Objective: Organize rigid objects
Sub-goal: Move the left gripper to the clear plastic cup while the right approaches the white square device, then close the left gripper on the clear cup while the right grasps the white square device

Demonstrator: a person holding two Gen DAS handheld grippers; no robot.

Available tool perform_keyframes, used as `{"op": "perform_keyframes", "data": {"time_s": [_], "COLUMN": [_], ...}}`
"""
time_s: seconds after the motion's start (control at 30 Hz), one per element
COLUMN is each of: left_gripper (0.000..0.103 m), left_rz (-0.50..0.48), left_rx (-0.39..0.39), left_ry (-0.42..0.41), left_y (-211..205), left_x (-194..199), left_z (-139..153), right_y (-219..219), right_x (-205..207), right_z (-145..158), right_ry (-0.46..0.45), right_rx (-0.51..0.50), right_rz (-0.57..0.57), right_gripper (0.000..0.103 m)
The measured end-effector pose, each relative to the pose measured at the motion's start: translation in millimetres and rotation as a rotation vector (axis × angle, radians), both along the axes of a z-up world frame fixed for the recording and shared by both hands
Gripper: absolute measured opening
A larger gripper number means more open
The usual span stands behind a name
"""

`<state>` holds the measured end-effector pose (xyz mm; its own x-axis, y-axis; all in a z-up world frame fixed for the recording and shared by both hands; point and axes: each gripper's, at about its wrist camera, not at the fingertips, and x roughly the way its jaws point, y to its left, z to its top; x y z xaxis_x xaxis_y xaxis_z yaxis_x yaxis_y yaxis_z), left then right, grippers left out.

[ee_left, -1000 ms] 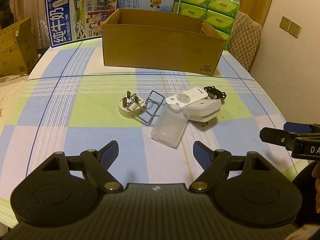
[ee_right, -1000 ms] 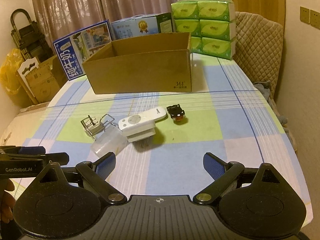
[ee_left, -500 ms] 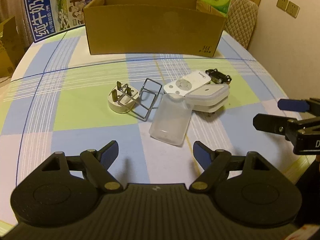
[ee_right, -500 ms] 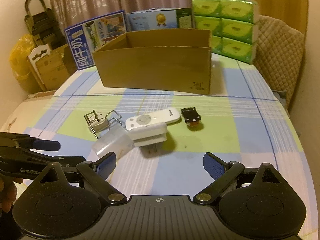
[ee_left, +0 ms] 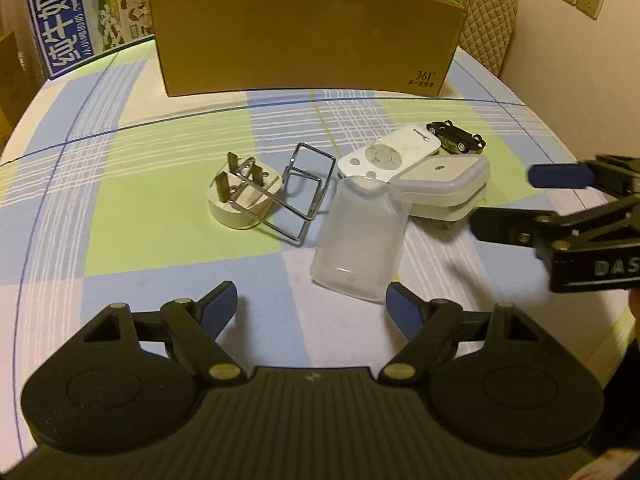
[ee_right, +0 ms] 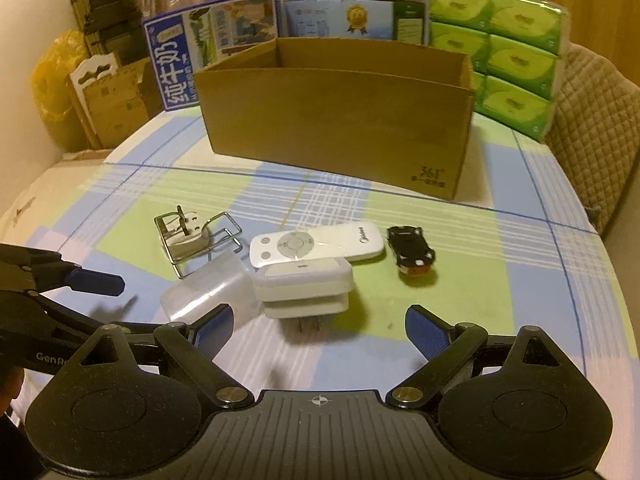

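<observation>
1. The left gripper, matte black with blue rubber-faced fingers, is being held with its jaws well apart and nothing gripped; the bare checked tablecloth lies between them.
2. The right gripper, of the same ribbed black plastic, is being held wide too; its jaws have just been closing slightly, with nothing pressed between the pads.
3. A frosted translucent plastic cup, rounded and lying on its side, is resting just beyond the left fingertips.
4. Touching it, a white rounded-square plastic adapter is being propped on its prongs, with a flat white oval-ended remote control behind.
5. A bent shiny wire clip is lying across a round cream three-pin plug.
6. A small glossy black toy car is sitting beside the remote.
7. Farthest, an open brown cardboard box is standing upright.
</observation>
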<state>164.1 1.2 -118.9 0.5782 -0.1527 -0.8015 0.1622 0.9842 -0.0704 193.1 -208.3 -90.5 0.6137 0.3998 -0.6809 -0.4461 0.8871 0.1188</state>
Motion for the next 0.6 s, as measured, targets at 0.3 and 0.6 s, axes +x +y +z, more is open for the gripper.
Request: {"op": "perform_keyframes", "data": {"time_s": [0.3,0.6], "left_gripper": [0.078,0.076], "left_rz": [-0.034,-0.069], "left_rx": [-0.020,-0.035], "left_ry": [0.003,-0.005], "left_y": [-3.7,-8.1], "left_x": [8.2,12.3], "left_z": [-5.9,-7.6], "right_y": [20.4,25.7], "right_x": [23.7,38.5], "right_z": [-13.8,-21.7], "right_ry": [0.006,0.021], "right_rx": [-0.043,-0.040], "right_rz": [0.039,0.051], "right_gripper": [0.080,0.061]}}
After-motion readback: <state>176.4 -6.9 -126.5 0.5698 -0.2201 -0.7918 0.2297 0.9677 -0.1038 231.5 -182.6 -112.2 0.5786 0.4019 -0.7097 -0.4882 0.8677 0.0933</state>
